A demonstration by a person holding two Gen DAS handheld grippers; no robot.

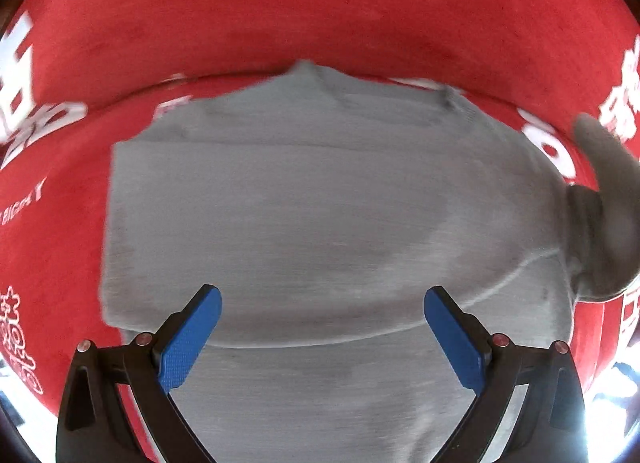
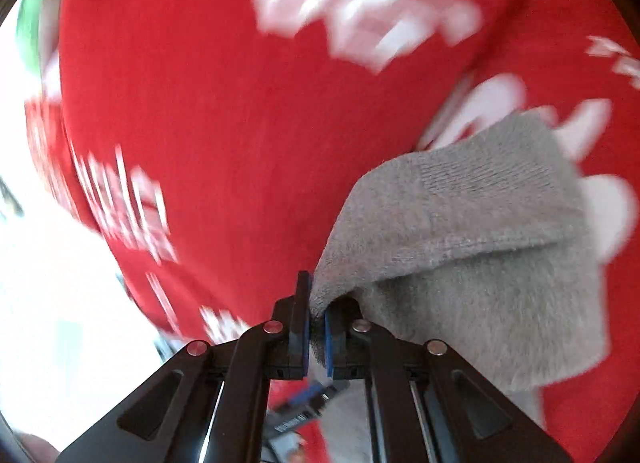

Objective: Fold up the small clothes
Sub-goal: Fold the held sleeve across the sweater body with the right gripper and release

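Left wrist view: grey sweater (image 1: 320, 203) spread flat on red cloth with white lettering (image 1: 320, 3), neckline at the far edge, body partly folded with a crease across the near half. Left gripper (image 1: 322, 327) pointing straight down over the near part of the garment, blue pads (image 1: 188, 339) wide apart, nothing between them, no contact with the fabric evident. One sleeve (image 1: 608, 215) lifted off the cloth at the right edge; holder of that sleeve outside this view.

Right wrist view: right gripper (image 2: 316, 323) with fingers pressed together, clamped on an edge of the fuzzy grey sleeve (image 2: 460, 243), ribbed cuff hanging to the right above the red cloth (image 2: 220, 123). Lettering heavily blurred. Body of the sweater not visible here.
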